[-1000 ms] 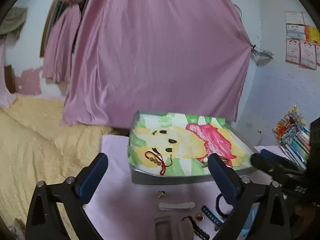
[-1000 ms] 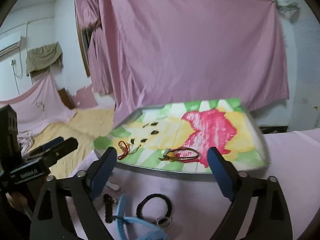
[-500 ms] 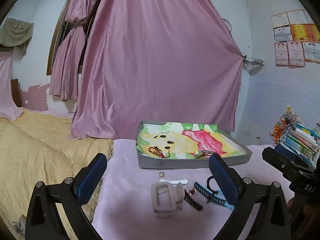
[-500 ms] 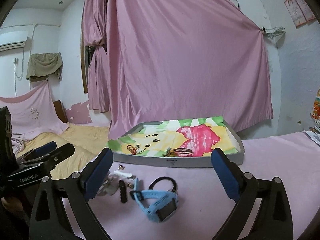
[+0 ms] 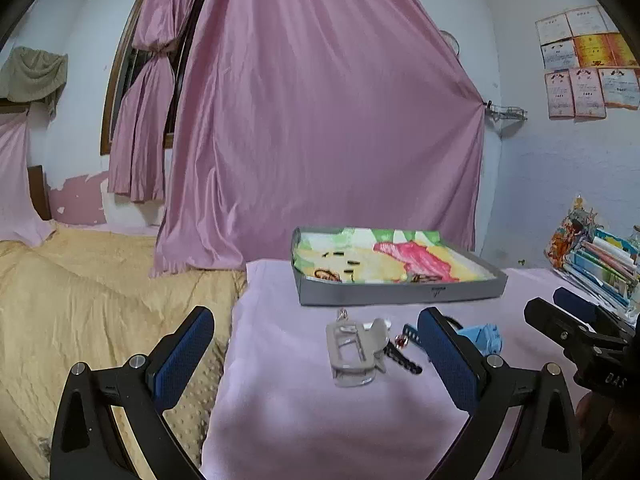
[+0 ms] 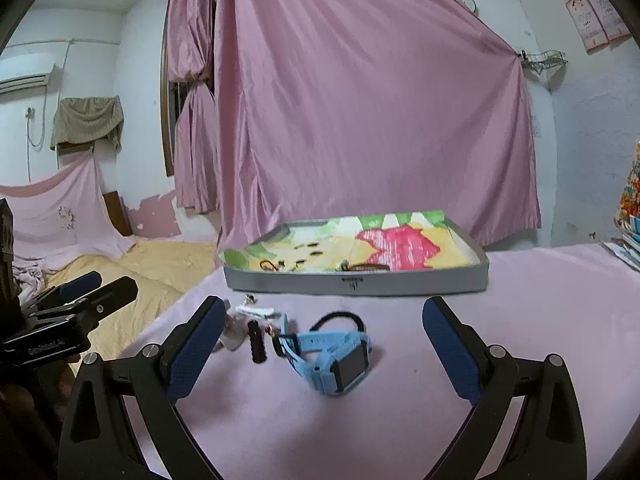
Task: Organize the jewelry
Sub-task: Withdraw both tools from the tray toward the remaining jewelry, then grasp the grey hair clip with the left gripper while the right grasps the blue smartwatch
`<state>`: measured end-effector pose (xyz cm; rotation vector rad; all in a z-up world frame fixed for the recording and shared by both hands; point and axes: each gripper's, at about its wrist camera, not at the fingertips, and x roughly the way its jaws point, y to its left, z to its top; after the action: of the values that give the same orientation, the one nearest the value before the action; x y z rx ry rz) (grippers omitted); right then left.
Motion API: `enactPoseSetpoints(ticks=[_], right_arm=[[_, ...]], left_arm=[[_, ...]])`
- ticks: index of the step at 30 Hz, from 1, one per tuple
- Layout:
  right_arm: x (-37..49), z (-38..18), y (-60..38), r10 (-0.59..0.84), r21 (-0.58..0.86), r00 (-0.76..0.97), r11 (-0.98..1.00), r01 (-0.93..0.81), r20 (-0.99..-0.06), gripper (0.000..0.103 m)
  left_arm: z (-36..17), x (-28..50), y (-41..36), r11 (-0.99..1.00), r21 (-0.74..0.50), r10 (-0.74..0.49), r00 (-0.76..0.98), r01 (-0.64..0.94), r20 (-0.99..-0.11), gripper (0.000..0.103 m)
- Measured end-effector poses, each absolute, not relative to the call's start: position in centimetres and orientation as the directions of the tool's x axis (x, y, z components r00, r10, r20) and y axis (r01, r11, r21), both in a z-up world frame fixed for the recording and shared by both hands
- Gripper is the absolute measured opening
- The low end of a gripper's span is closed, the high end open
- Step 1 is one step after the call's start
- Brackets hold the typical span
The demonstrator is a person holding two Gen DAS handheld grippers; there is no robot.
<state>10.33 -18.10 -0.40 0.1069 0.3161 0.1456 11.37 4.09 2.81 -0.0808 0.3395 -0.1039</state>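
Left gripper (image 5: 312, 356) is hanging wide open with nothing between its fingers, above the pink-covered counter (image 5: 320, 420). Right gripper (image 6: 324, 344) is likewise spread open and holding nothing.

Loose jewelry is sitting on the counter in front of the grey tray (image 6: 356, 282): blue watch (image 6: 338, 356), black hair tie (image 6: 340, 316), grey watch (image 5: 354, 350), black strap (image 6: 256, 340), white clip (image 6: 256, 311).

Inside the tray, on its cartoon liner, a red cord bracelet (image 6: 270, 265) and a brown bangle (image 6: 366, 267) are lying apart.
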Motion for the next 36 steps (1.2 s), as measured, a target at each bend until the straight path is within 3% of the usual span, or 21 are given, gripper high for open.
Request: enactPoseSetpoints(ticks=[9,21,31,35,36], right_arm=[[11.8,-1.4,-18.3,0.135,0.132,0.911,0.987,-0.09,-0.39,0.097],[15.6,-2.8,-18.6,0.116,0.155,0.797,0.987,-0.028,-0.592,0.097],[17.8,-3.2,-19.2,0.152,0.215,0.754,0.977,-0.015,-0.639,0.096],[18.5,-3.4,-18.7,0.17,0.222,0.748,0.975,-0.031,-0.642,0.092],[18.6,-3.4,-18.7,0.176,0.226,0.745,0.973,-0.034,-0.644,0.087]], left_arm=[[1.2,13.2,4.2,0.987,-0.132,-0.139,0.887,0.089,-0.44,0.102],[-0.8,16.7,2.9,0.986,-0.144,-0.152,0.77,0.079,-0.62,0.102],[-1.1,18.8,2.0,0.982,-0.162,-0.18,0.723,0.094,-0.667,0.102],[-1.1,19.6,1.8,0.98,-0.168,-0.192,0.71,0.104,-0.678,0.093],[-1.2,19.8,1.6,0.979,-0.17,-0.198,0.702,0.11,-0.684,0.09]])
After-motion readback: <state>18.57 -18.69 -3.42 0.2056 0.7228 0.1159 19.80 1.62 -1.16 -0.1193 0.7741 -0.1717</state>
